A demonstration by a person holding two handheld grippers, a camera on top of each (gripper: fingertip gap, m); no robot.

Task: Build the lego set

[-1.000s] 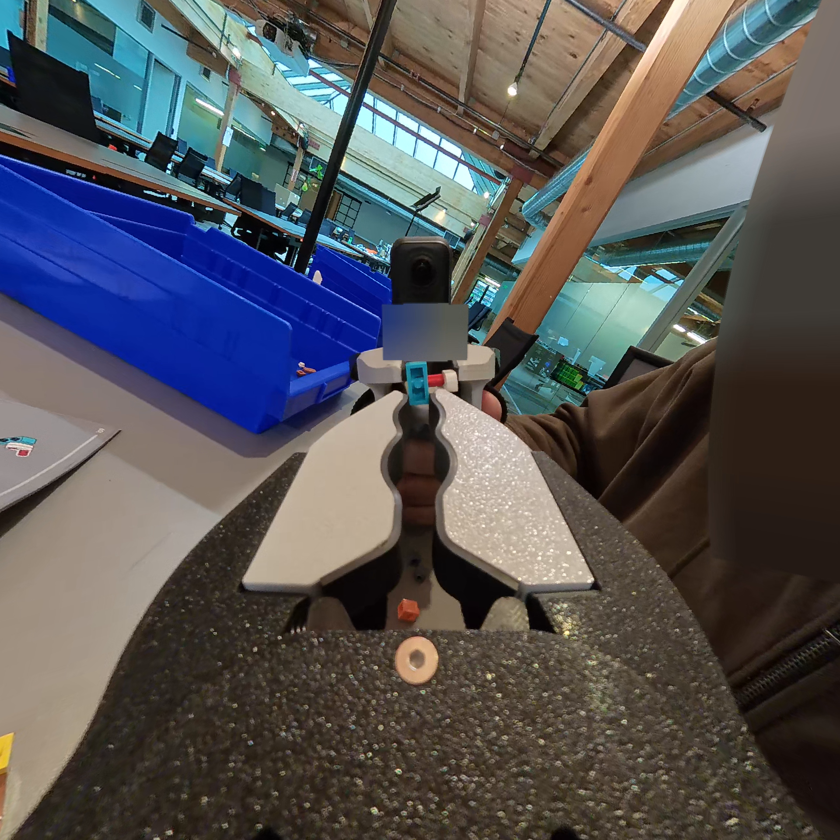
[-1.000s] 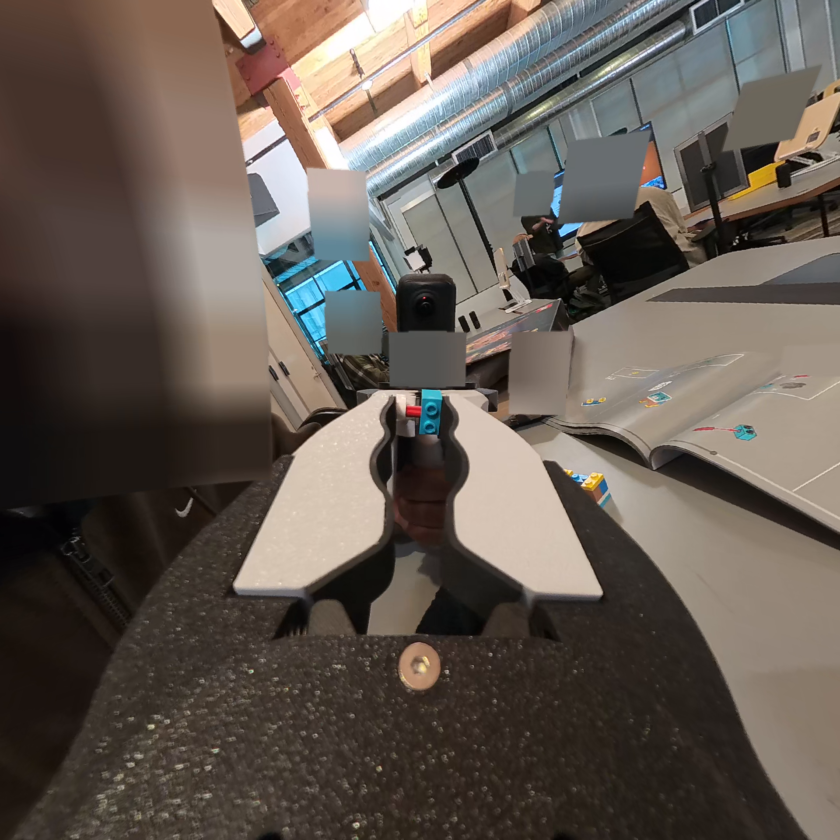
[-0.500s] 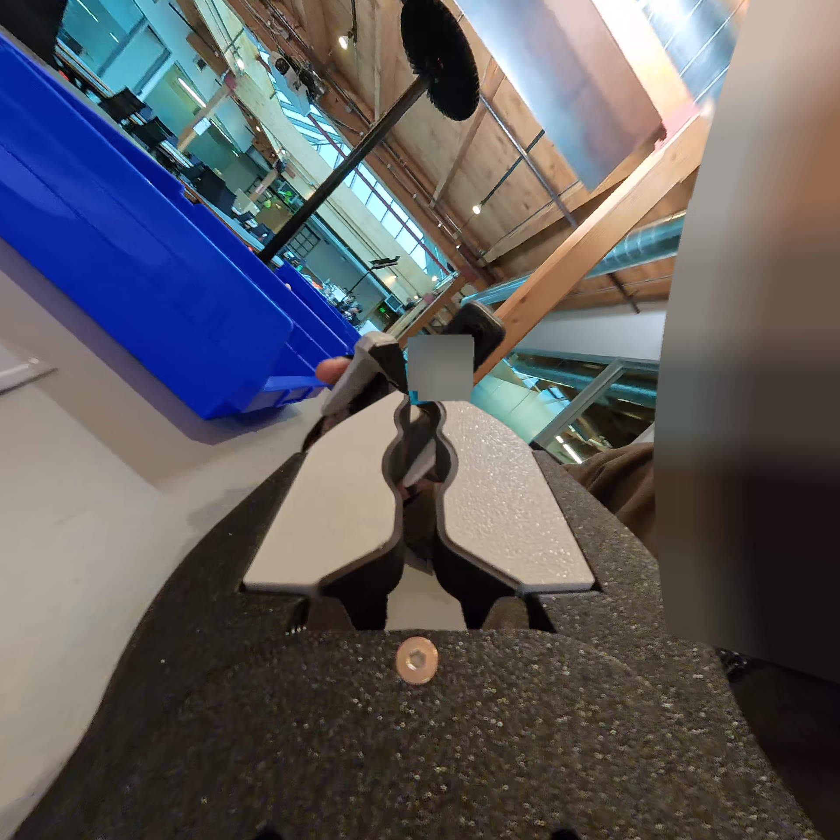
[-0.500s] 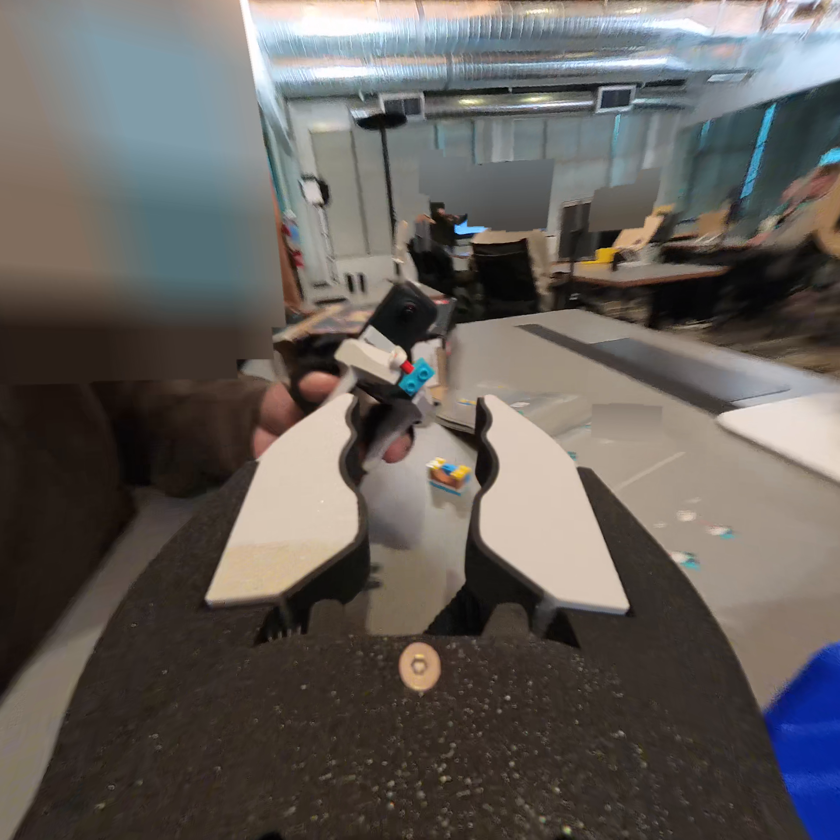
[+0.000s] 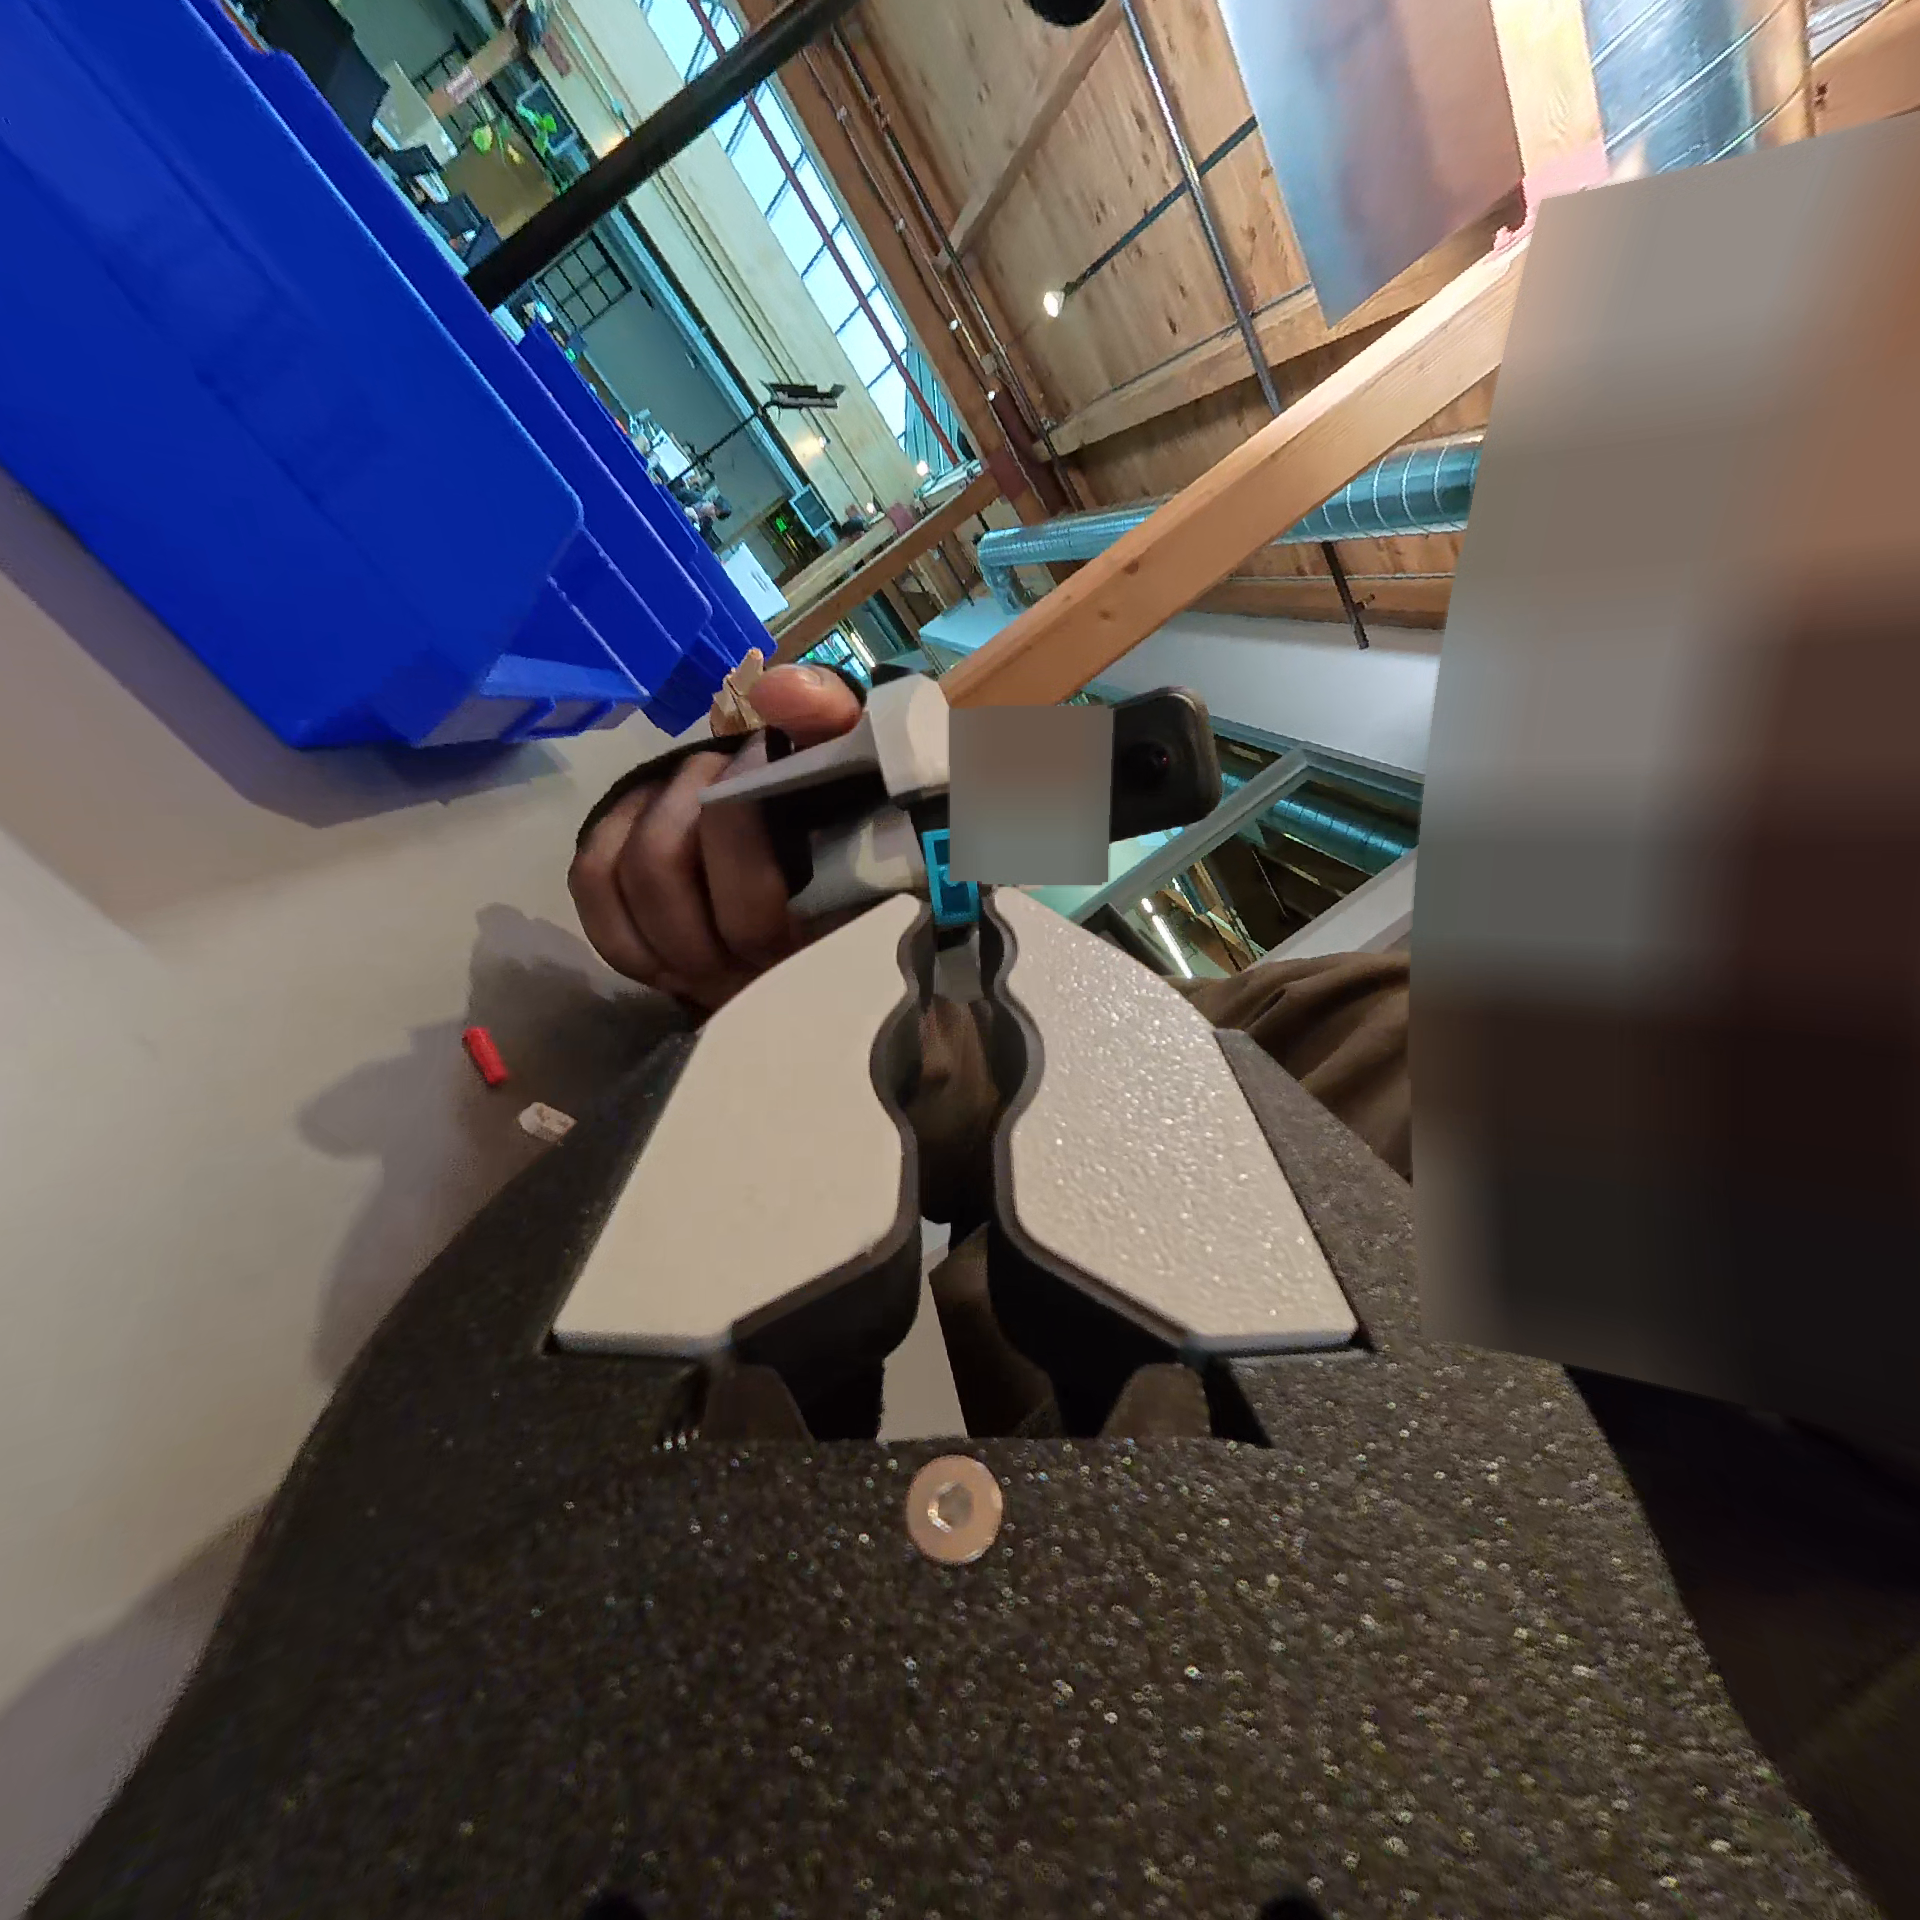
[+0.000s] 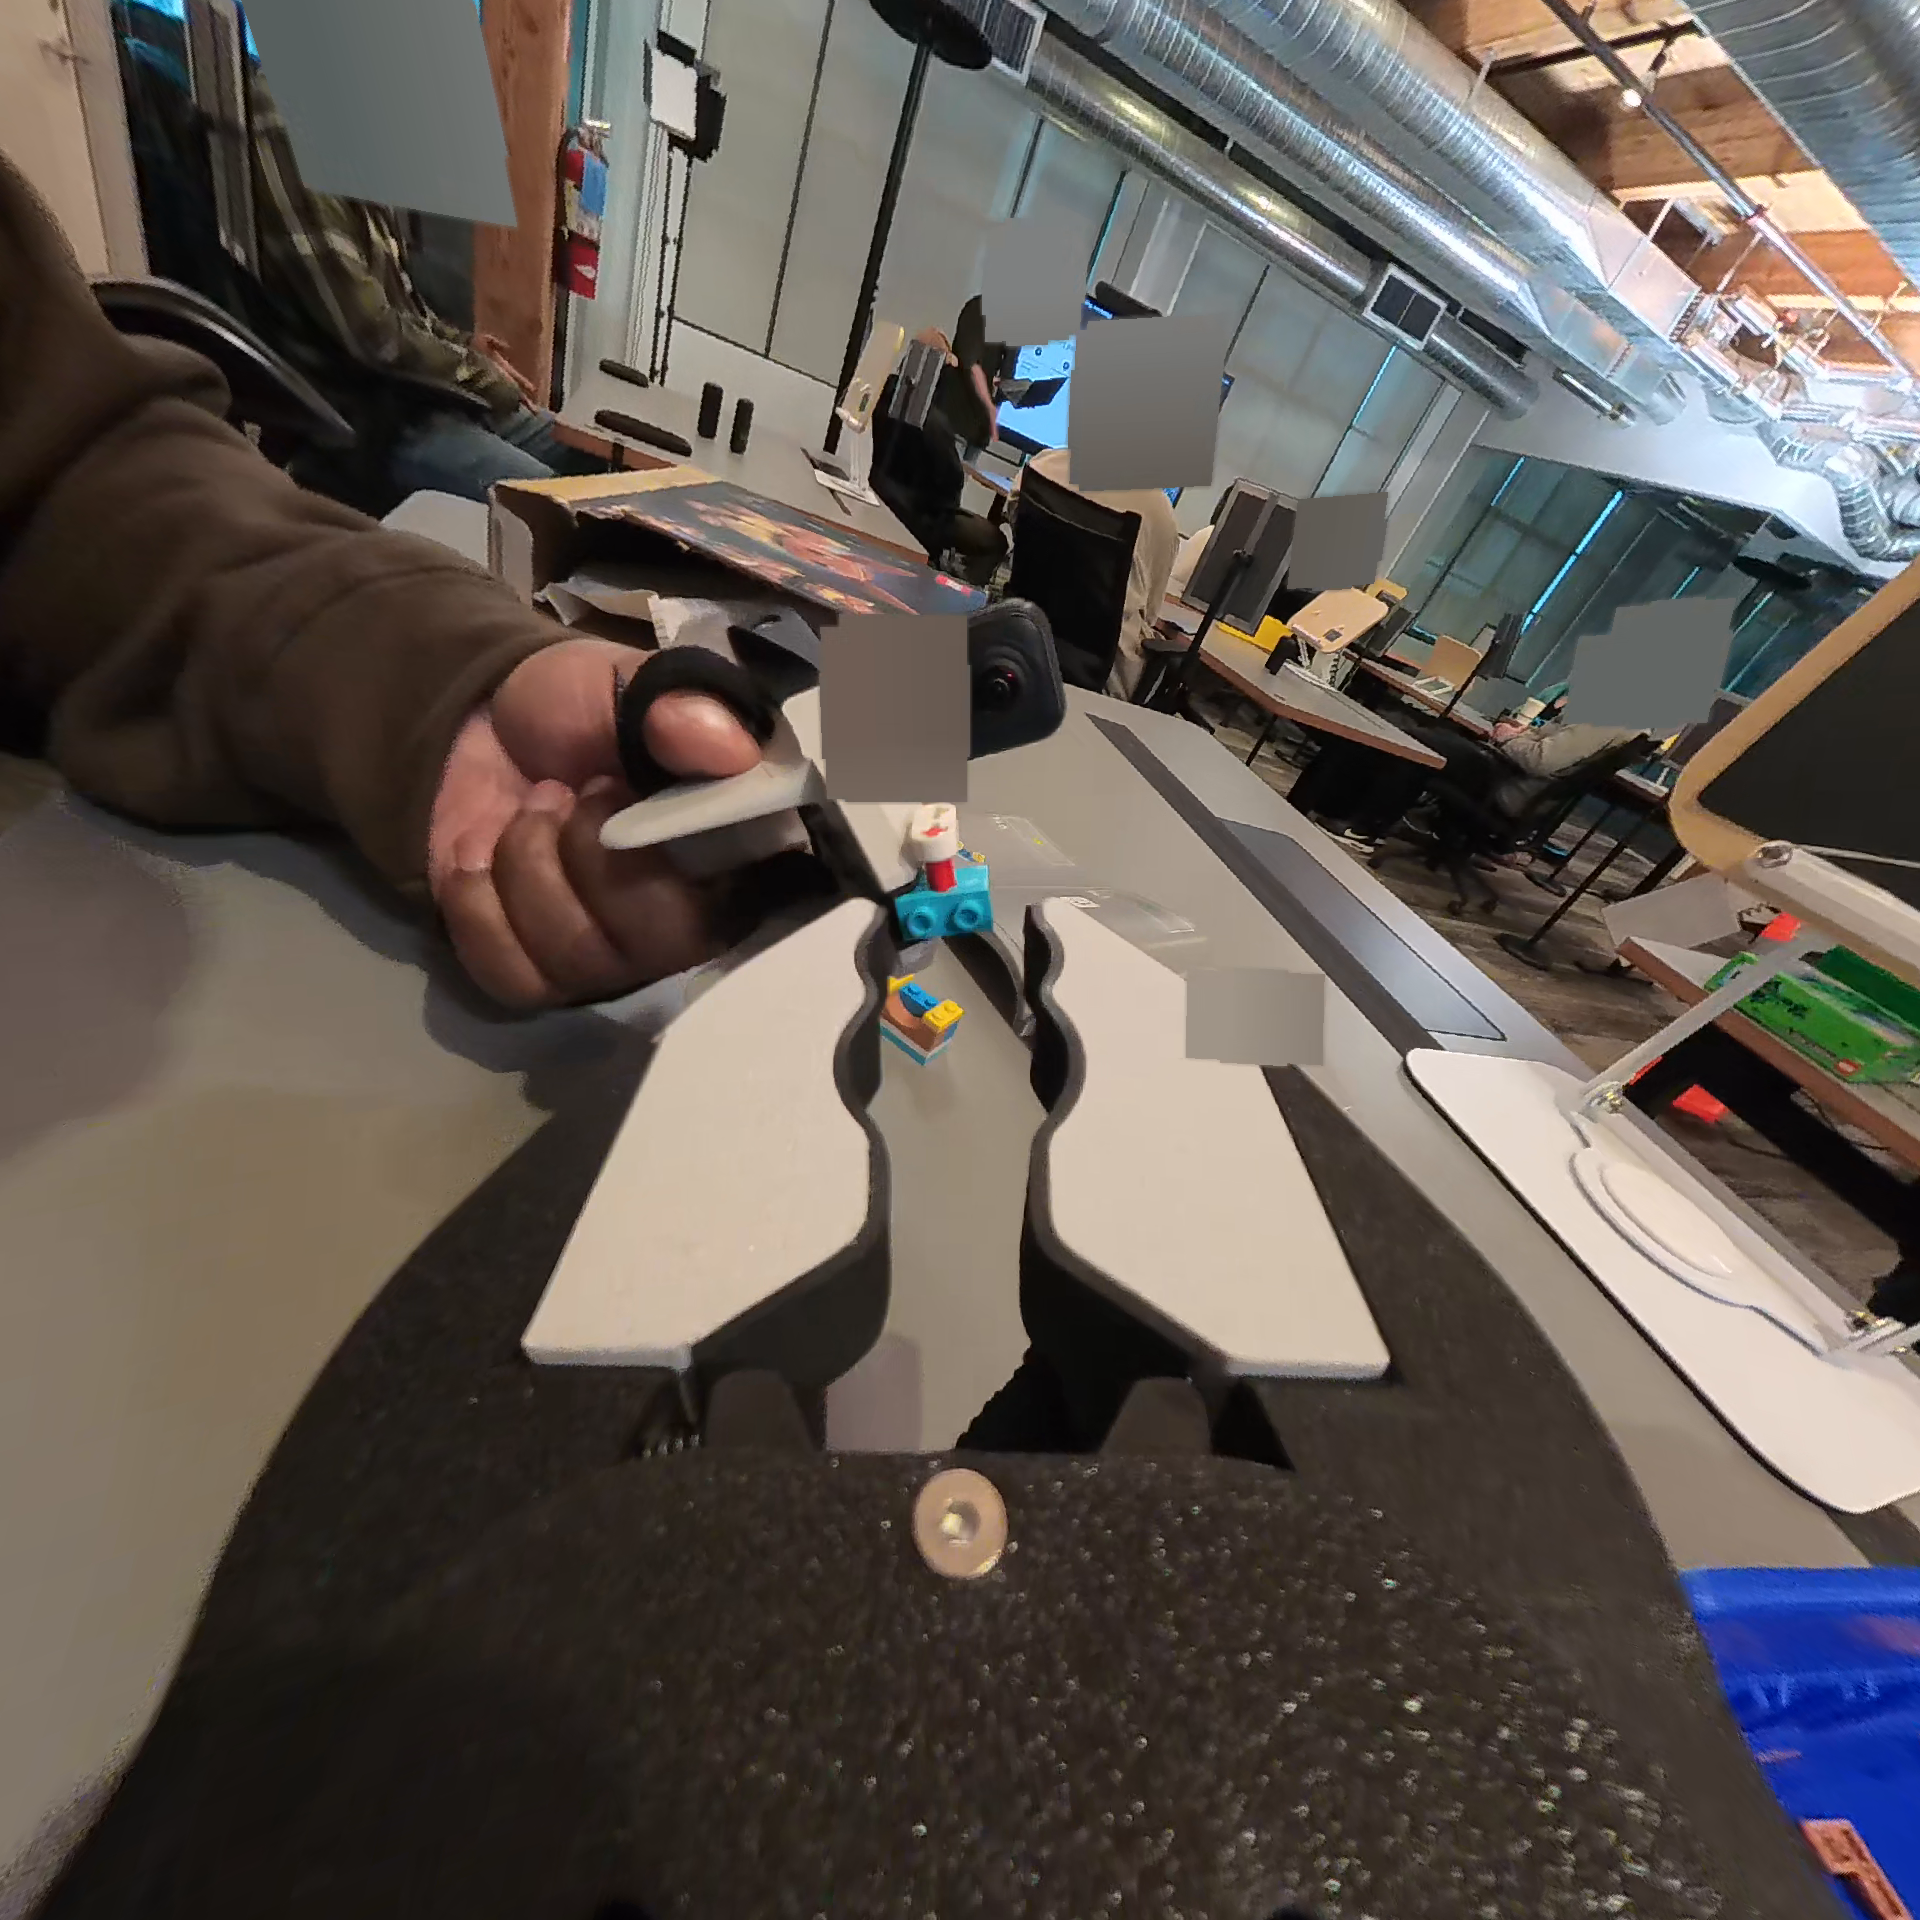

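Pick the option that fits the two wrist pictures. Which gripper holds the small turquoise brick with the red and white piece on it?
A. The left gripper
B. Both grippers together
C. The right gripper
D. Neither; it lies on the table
A. The right wrist view shows the turquoise brick pinched at the tips of the left gripper, while the right gripper stands open with a clear gap between its fingers.

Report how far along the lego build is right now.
Done: a red-and-white peg is plugged into the teal brick. In hand: the left gripper pinches that brick; the right gripper is open. Left: probably joining it to the small build on the table, where a loose red piece also lies.
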